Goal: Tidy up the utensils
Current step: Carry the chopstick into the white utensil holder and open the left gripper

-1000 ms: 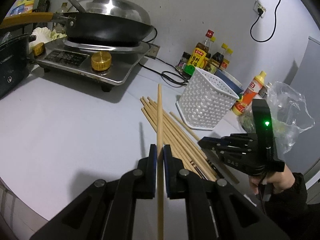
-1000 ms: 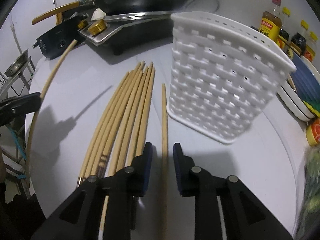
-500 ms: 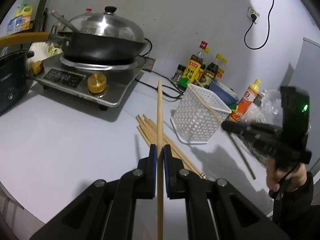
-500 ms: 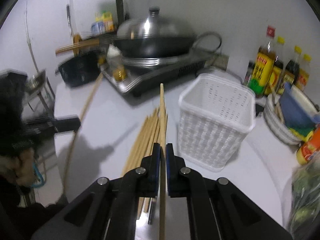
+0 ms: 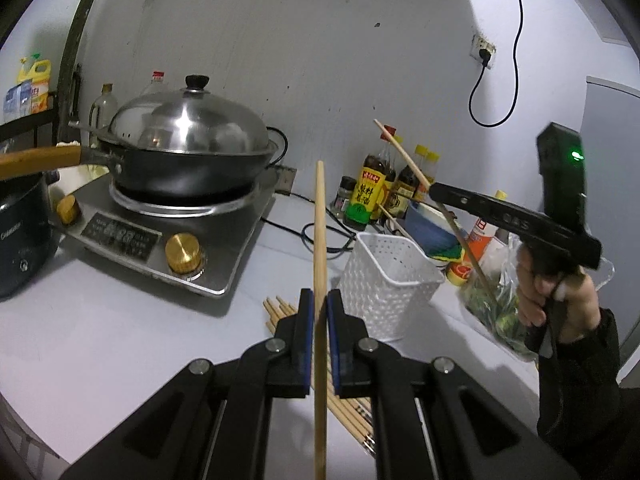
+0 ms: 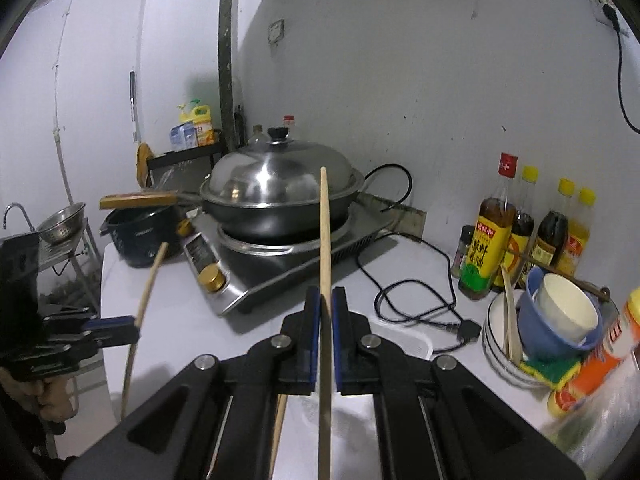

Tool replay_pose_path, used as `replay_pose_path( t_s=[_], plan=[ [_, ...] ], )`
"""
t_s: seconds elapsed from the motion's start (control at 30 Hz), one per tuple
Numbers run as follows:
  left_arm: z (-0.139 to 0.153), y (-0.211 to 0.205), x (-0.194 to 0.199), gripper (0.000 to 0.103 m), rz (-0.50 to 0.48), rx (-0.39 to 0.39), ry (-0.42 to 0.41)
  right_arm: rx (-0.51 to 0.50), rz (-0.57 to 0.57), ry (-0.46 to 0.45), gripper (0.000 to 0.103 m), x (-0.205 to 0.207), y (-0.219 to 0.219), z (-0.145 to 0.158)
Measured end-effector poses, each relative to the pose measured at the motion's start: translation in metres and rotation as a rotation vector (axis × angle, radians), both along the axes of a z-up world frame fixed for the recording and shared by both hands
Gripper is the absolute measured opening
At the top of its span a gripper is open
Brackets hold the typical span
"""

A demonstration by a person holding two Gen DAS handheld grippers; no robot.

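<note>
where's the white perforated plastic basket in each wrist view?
Left wrist: white perforated plastic basket sits right of centre on the counter, just right of the left gripper.
Right wrist: not identifiable; only a blurred white patch shows below that gripper.
Shared landmark: the steel-lidded black wok.

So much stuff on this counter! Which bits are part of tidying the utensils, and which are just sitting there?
Part of the job:
left gripper, shut on a chopstick
right gripper, shut on another chopstick
loose chopsticks
white basket

Just sitting there:
wok
stove
sauce bottles
bowls
bag of greens
</note>
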State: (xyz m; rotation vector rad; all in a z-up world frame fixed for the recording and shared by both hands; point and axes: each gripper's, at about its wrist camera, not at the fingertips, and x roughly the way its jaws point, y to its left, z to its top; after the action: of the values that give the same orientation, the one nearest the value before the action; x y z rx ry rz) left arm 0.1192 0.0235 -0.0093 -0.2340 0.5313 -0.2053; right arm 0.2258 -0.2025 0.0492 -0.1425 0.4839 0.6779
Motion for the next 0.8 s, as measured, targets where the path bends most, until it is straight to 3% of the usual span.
replay_pose_path(
  t_s=[0.17,0.43,0.8],
  plan=[
    [0.007,0.011,0.010,0.006,0.014,-0.013,-0.024,0.019,-0.009,-0.005,0.005,0.030,0.005,0.008],
    [0.012,0.028,0.027,0.006,0.027,-0.029,-0.051,0.060,0.020,-0.093,0.005,0.058,0.023,0.015],
    [-0.001,0.045,0.041,0.006,0.047,-0.056,-0.029,-0.035,-0.023,-0.023,0.005,0.091,0.053,-0.045]
  ],
)
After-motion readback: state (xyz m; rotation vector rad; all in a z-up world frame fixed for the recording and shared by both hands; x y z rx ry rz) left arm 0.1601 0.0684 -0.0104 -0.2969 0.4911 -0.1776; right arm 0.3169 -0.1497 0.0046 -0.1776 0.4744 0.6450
